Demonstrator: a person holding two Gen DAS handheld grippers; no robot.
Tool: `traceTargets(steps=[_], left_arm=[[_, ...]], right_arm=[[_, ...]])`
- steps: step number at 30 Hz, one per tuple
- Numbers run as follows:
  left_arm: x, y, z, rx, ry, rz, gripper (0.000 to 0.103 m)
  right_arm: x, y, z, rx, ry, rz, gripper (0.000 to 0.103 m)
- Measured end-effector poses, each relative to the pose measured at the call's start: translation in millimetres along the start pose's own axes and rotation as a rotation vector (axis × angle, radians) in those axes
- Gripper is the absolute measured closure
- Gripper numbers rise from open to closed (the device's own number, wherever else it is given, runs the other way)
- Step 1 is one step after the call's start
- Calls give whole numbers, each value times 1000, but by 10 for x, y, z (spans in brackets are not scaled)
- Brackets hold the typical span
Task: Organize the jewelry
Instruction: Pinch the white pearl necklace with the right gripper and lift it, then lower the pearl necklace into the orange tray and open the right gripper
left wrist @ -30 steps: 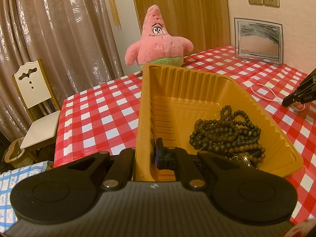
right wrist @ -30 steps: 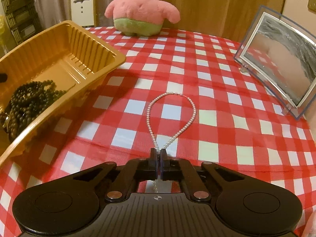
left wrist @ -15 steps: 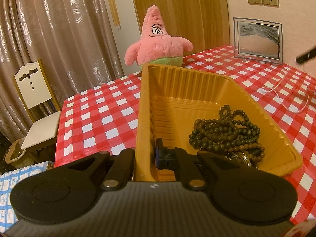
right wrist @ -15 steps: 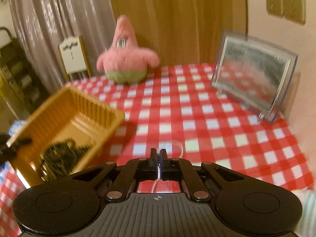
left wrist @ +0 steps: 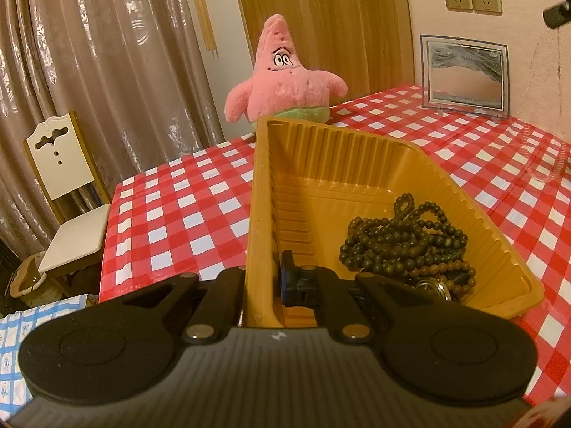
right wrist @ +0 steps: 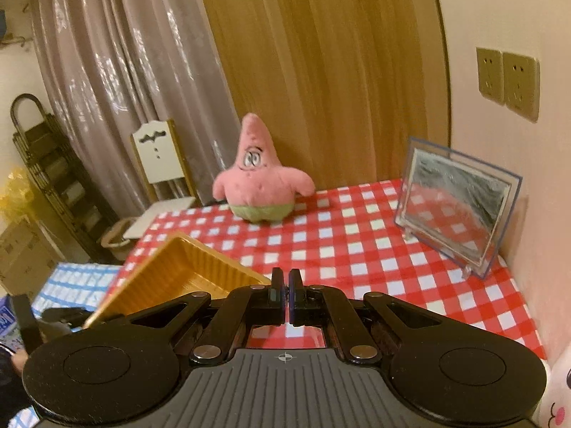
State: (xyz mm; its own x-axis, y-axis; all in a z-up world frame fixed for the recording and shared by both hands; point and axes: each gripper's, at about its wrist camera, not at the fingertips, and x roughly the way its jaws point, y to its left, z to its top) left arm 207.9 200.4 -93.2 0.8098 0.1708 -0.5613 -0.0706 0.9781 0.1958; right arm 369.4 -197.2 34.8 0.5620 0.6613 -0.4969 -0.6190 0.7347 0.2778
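bare cloth [right wrist: 357, 249] ahead, tray [right wrist: 200, 267] left, frame [right wrist: 460, 214] right

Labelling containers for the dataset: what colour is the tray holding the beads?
Golden yellow, ribbed plastic tray; dark brown beads inside. Clearest in the left wrist view.

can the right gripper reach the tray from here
Probably yes: the tray lies open-topped below-left of the right gripper and its necklace, nothing between; the left gripper only clamps its wall.

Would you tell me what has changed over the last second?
The right gripper, shut on the pearl necklace, has lifted it off the tablecloth; it now dangles, faint. The left gripper stays clamped on the yellow tray wall, dark beads unmoved.
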Motion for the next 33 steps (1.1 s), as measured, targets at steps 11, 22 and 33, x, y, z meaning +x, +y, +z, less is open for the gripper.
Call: traceTargets(steps=[11,22,33], left_arm=[[-4,-2,1,-1,-1,0,100],[-19,-13,15,-8,-2,-1,100],[-16,-6,20,-14,-3,-2,100]], right_arm=[[-182,340,122,-21,-15,87,101],[-31,663,158,-38,3,177,101],[238,1028,172,-30,18,304,101]])
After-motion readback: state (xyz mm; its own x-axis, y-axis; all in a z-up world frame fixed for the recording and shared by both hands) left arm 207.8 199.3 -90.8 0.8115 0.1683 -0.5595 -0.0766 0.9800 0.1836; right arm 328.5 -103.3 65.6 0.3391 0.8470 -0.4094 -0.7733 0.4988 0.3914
